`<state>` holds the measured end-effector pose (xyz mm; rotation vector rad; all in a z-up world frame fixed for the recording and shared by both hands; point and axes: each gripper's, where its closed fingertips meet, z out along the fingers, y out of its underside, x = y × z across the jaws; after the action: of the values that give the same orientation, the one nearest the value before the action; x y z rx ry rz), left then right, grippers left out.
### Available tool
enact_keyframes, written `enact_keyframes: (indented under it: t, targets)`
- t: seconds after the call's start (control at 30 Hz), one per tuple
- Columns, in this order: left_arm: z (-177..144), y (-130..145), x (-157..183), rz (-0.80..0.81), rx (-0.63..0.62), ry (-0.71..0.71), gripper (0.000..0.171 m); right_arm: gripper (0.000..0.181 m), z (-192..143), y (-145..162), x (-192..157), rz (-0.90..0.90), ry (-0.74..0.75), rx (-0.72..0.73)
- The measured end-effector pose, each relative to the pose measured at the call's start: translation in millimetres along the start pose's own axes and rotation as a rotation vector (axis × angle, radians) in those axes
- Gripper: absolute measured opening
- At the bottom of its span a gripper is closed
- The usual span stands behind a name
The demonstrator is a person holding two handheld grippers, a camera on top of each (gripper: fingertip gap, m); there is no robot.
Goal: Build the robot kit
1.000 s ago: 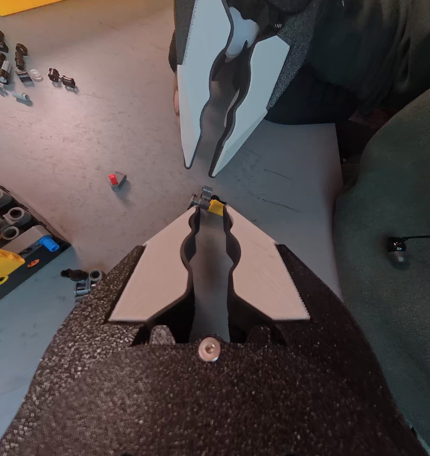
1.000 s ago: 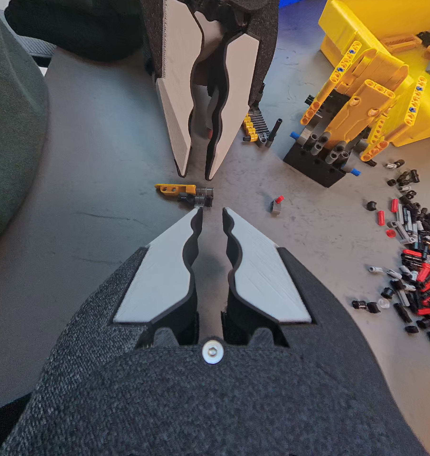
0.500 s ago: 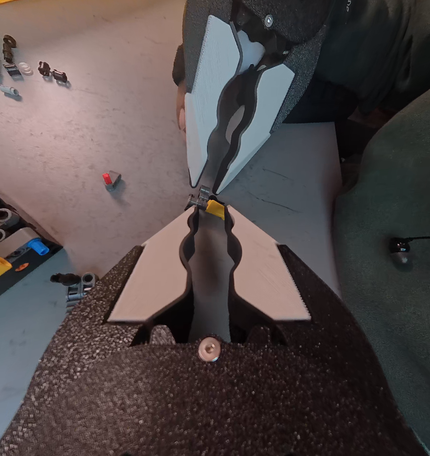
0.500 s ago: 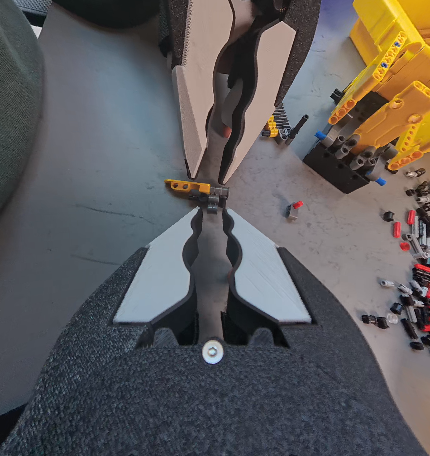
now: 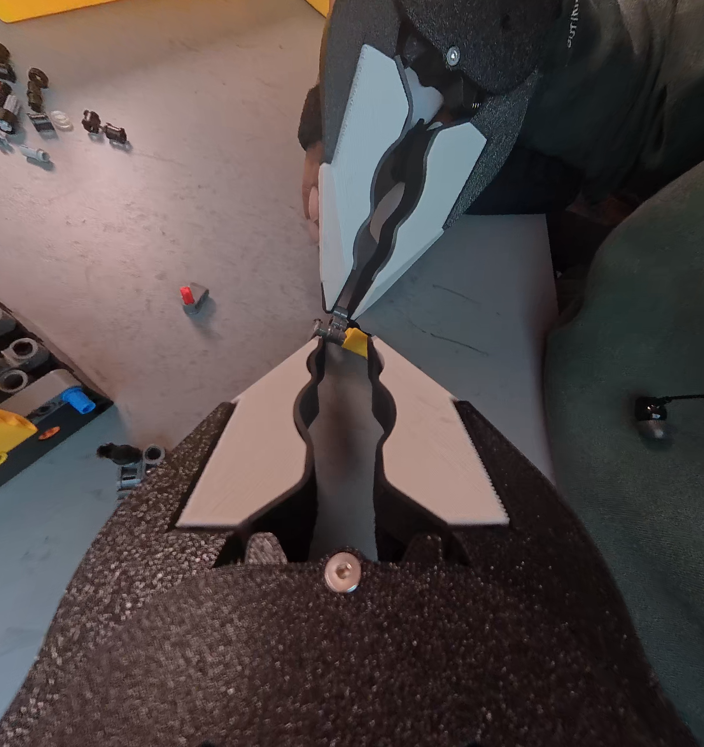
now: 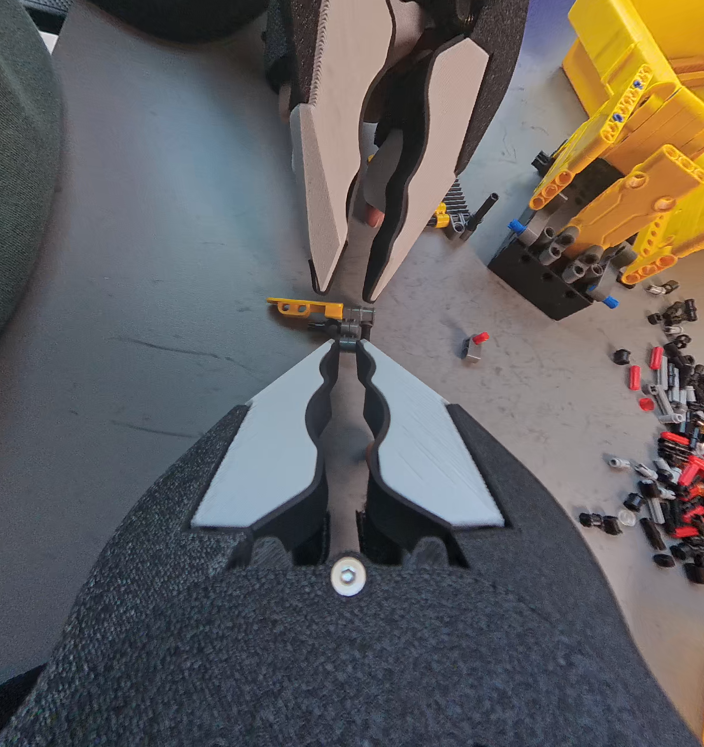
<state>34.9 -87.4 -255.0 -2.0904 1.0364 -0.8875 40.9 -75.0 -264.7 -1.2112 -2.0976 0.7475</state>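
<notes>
Yellow beam (image 6: pixel 304 308) with grey connector (image 6: pixel 352 323): mid-table, pinched between both tools. Left gripper (image 5: pixel 344 343) clamped on beam end; right gripper (image 6: pixel 347 343) clenched on connector. Risk: twisting apart, tiny joint slipping from tips.

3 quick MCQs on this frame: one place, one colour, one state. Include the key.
1. The grey block with red pin lies:
A. on the table, apart from both grippers
B. between a gripper's fingers
C. on top of the yellow model

2. The beam at the left gripper is:
A. red
B. yellow
C. blue

3. The right gripper is:
A. wide open, empty
B. holding a black pin
C. closed on the grey connector

Key:
1. A, bare tabletop shows all round it.
2. B, yellow in both views.
3. C, its tips pinch the connector.
</notes>
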Motion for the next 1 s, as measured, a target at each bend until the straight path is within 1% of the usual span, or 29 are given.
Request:
enact_keyframes:
  t: [0.17, 0.37, 0.67, 0.8, 1.0]
  targets:
    - [-1.5, -2.4, -2.9, -0.005, 0.017, -0.014, 0.021, 0.007, -2.4, -1.3, 5.0, 0.004, 0.027, 0.008]
    - [-5.4, -8.1, -9.0, -0.030, 0.056, -0.035, 0.024, 0.007, -8.0, -5.6, 21.4, 0.010, 0.111, 0.046]
    - [-16.4, -24.2, -17.2, -0.077, 0.162, -0.059, 0.025, 0.007, -18.8, -18.1, 40.3, -0.001, 0.231, 0.120]
    - [-23.8, -32.9, -23.0, -0.098, 0.224, -0.081, 0.025, 0.007, -27.4, -27.3, 50.9, -0.007, 0.303, 0.177]
    - [-36.6, -46.7, -26.3, -0.137, 0.326, -0.073, 0.024, 0.007, -40.1, -41.3, 61.1, -0.041, 0.398, 0.258]
